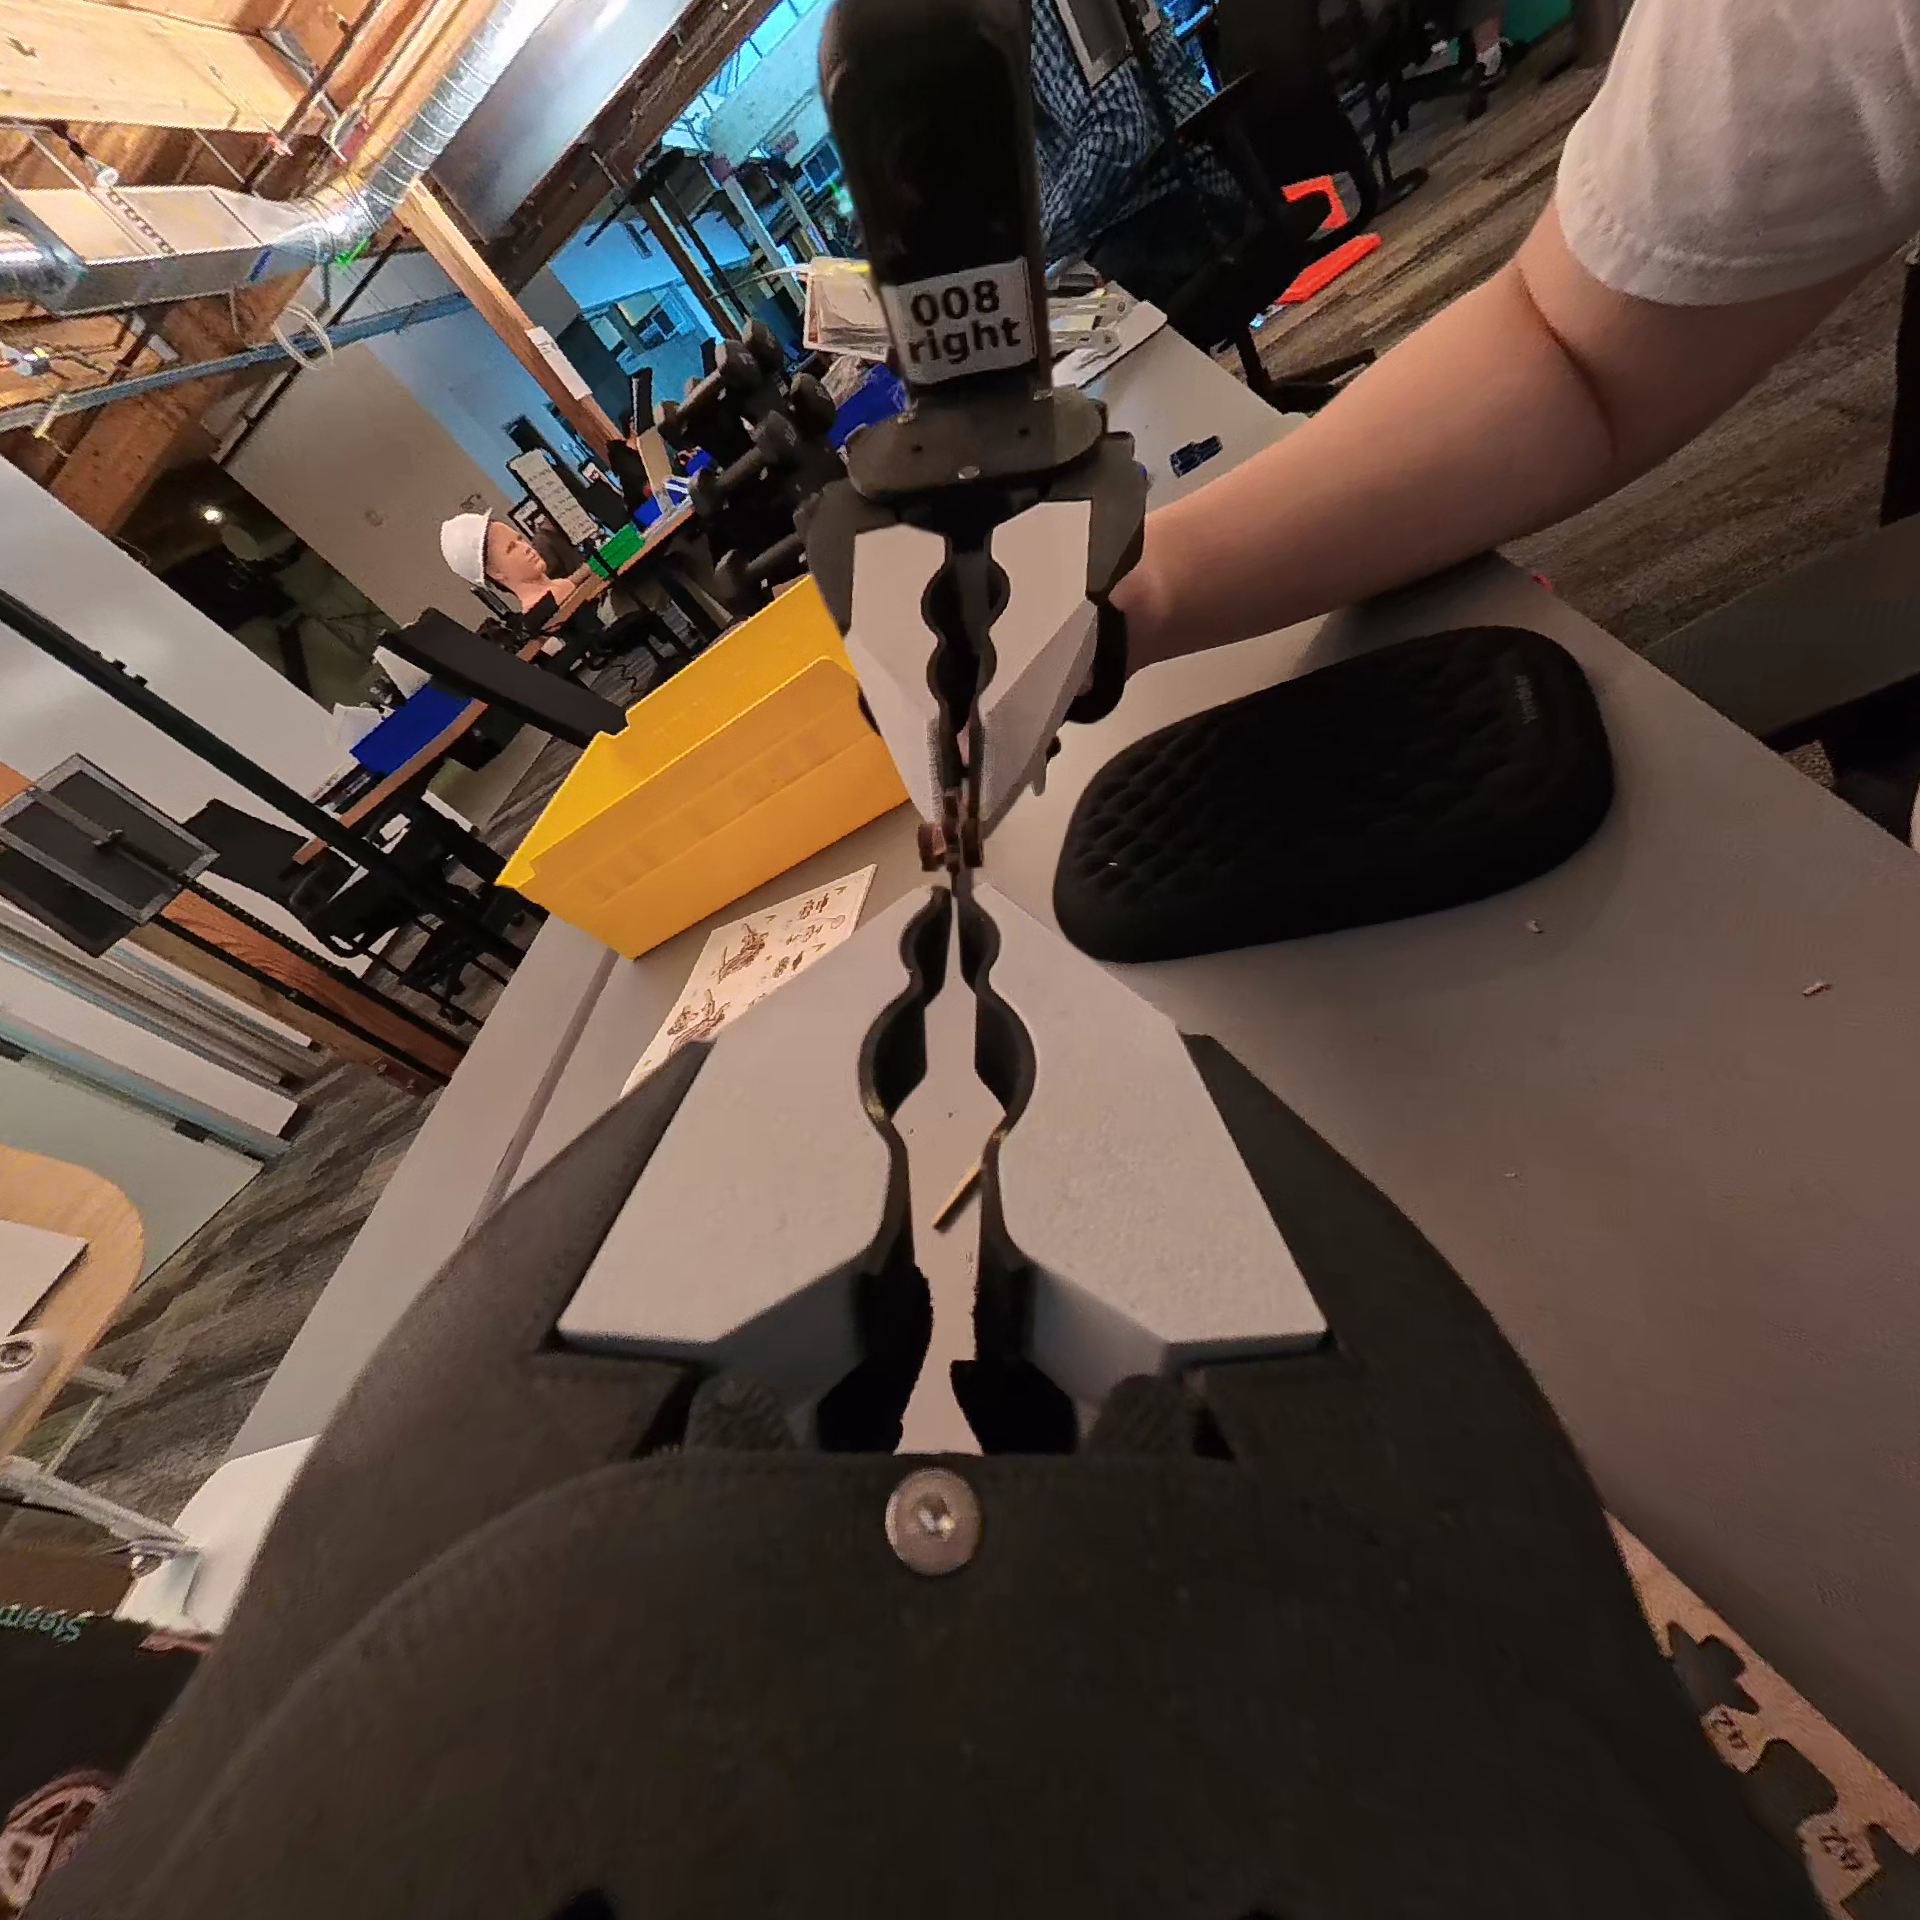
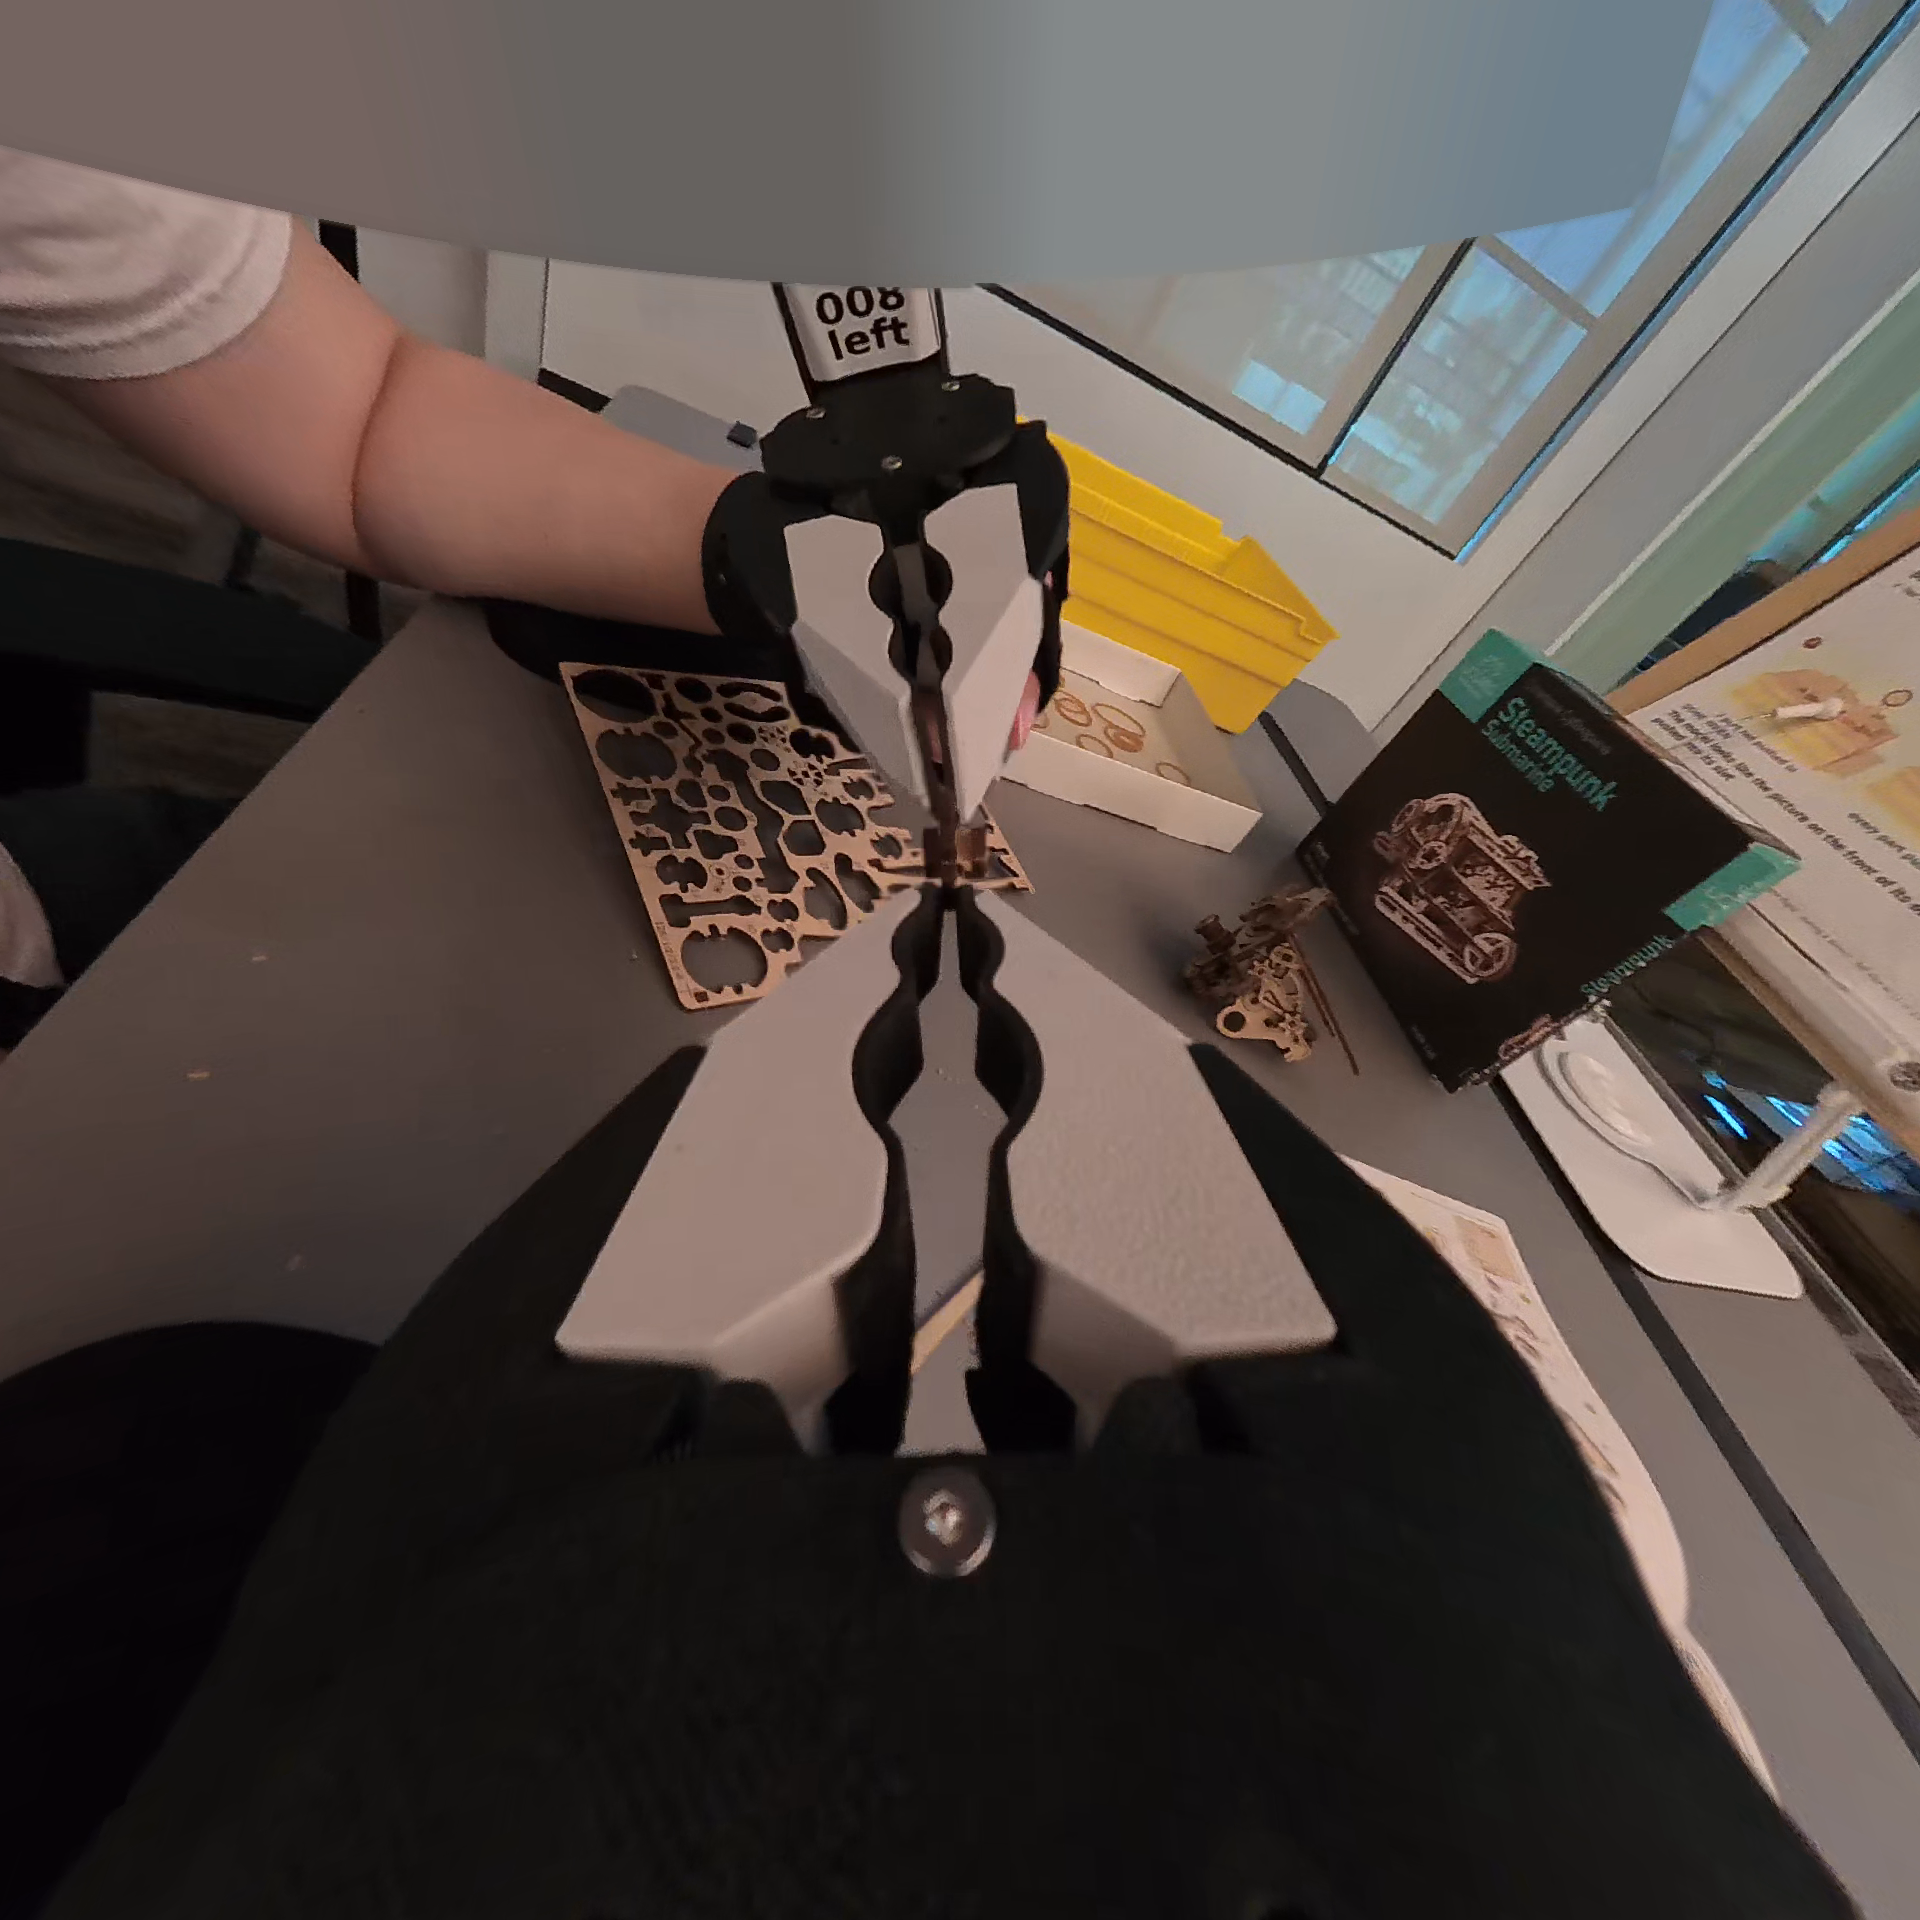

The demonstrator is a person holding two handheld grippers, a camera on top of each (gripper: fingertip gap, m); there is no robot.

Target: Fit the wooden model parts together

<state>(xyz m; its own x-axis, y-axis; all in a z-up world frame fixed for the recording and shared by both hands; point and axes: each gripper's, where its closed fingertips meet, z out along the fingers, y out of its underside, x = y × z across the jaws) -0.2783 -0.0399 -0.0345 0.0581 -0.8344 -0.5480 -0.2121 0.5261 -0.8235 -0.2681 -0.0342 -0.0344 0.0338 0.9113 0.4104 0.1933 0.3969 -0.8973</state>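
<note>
Jaws clenched both sides, tip to tip: left gripper [image 1: 958,902] pinching thin piece, right gripper [image 2: 948,902] nipping small wooden part [image 1: 951,840] at 12 o'clock. Keep axes aligned, press gently, avoid twisting.

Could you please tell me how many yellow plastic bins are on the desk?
1. The yellow bin sits at the desk's far edge, behind the white tray of wooden rings; both wrist views show this same bin. Others may be hidden behind the grippers.

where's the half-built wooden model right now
In the right wrist view the half-built wooden model sits on the grey table, right of the gripper tips, beside the dark box.
</note>
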